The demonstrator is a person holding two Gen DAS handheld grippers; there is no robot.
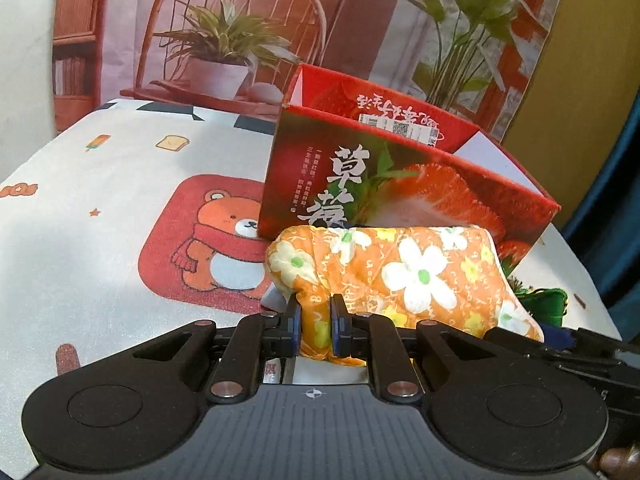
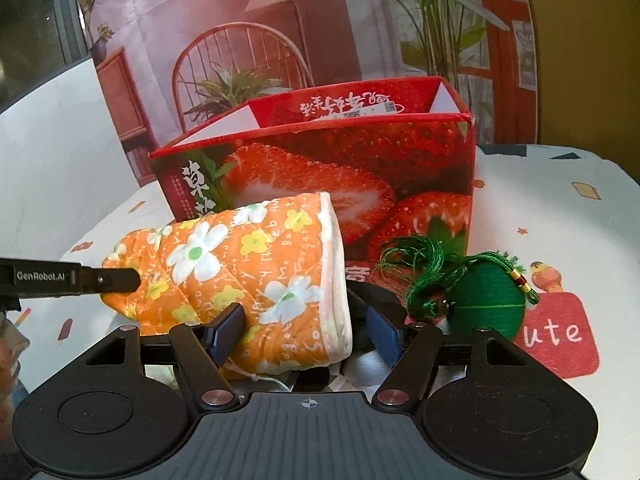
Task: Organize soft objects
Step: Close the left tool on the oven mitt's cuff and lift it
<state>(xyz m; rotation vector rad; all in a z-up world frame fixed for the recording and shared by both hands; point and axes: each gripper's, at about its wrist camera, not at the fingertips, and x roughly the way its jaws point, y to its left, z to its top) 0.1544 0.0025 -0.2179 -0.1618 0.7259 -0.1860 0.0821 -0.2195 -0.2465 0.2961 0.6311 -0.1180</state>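
Observation:
An orange flowered oven mitt point(image 1: 404, 276) lies in front of the red strawberry box point(image 1: 384, 172). My left gripper point(image 1: 316, 320) is shut on the mitt's thumb end. In the right wrist view the mitt point(image 2: 248, 272) stretches from the left gripper's finger point(image 2: 116, 280) to my right gripper point(image 2: 304, 336). The right jaws stand wide apart around the mitt's cuff, with a gap on the right side. A green thread-wrapped egg ornament with tassel point(image 2: 488, 300) sits just right of the cuff, in front of the box point(image 2: 320, 168).
The table wears a white cloth with cartoon prints, a bear patch point(image 1: 216, 240) on the left and a red label patch point(image 2: 560, 336) on the right. A printed backdrop point(image 1: 240, 32) stands behind the box.

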